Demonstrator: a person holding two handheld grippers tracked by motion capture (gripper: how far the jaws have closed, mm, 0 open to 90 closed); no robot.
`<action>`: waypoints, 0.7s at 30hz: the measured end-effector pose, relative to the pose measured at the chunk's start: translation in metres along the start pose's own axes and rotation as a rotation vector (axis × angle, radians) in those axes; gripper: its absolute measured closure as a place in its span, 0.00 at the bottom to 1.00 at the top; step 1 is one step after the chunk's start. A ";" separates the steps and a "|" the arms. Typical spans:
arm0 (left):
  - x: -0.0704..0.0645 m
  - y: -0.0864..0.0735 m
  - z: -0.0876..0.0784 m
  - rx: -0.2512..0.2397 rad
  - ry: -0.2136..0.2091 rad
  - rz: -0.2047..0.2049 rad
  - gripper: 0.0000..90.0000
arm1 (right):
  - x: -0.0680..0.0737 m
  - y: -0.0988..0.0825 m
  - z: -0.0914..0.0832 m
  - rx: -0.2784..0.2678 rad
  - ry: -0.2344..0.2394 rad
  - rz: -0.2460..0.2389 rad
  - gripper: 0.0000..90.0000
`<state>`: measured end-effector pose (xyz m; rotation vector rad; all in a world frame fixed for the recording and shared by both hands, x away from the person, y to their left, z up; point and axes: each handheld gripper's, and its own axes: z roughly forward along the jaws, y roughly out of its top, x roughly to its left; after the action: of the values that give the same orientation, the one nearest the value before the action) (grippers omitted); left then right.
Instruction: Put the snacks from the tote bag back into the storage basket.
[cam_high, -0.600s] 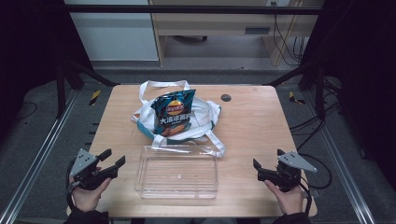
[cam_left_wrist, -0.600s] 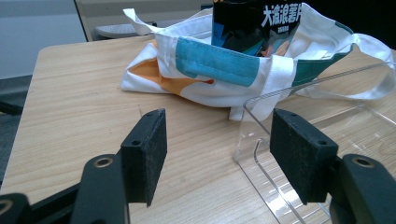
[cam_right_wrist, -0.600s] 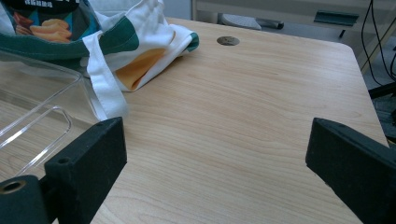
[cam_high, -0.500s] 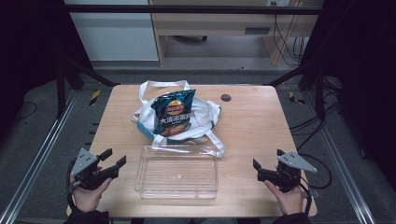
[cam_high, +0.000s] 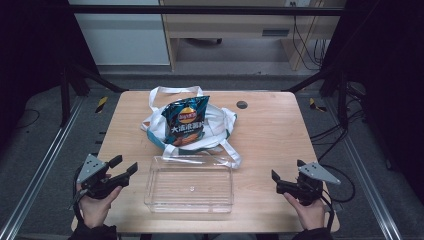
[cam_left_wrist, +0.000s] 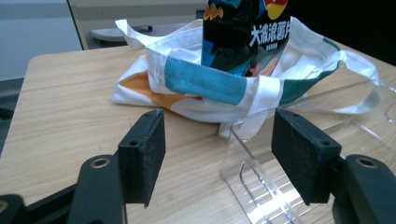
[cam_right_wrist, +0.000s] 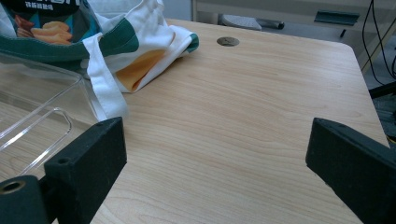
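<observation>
**Both grippers idle at near corners; chip bag standing in tote**

High view: The wooden table (cam_high: 280, 135) carried a dark blue crisp packet with orange and white print (cam_high: 186, 120), standing upright inside a white cloth tote bag with teal and orange patches (cam_high: 220, 125) at the table's middle. Just in front of the tote lay a clear rectangular plastic tray (cam_high: 190, 184), one tote strap resting on its far rim. The left gripper (cam_high: 122, 167) was held at the near left corner, the right gripper (cam_high: 280, 181) at the near right, both well apart from the packet. The packet's lower part was hidden by the tote's wall; its small print could not be read.

Left gripper view: The jaws stood spread wide with nothing between the pads (cam_left_wrist: 144, 154). The packet (cam_left_wrist: 243, 32) was cut off by the top edge. The tote (cam_left_wrist: 205, 84) hid its base. The tray's (cam_left_wrist: 261, 177) corner lay between the jaws, farther off and untouched.

Right gripper view: The jaws stood spread wide over bare wood (cam_right_wrist: 243, 121). The packet (cam_right_wrist: 42, 23) showed at the upper left corner, mostly cut off.
</observation>
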<state>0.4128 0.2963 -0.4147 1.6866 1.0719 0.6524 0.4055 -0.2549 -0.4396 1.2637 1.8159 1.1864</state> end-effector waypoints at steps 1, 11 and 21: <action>0.000 0.001 0.001 -0.001 -0.003 0.000 0.39 | 0.000 0.000 0.000 0.000 0.002 0.004 0.06; -0.006 0.018 0.008 0.004 -0.019 0.026 0.39 | 0.000 0.001 0.000 -0.002 0.003 0.004 0.06; -0.011 0.039 0.028 0.011 -0.025 0.048 0.39 | 0.000 0.001 0.000 -0.004 0.003 0.004 0.06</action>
<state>0.4439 0.2698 -0.3882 1.7304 1.0213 0.6558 0.4054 -0.2545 -0.4386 1.2643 1.8131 1.1943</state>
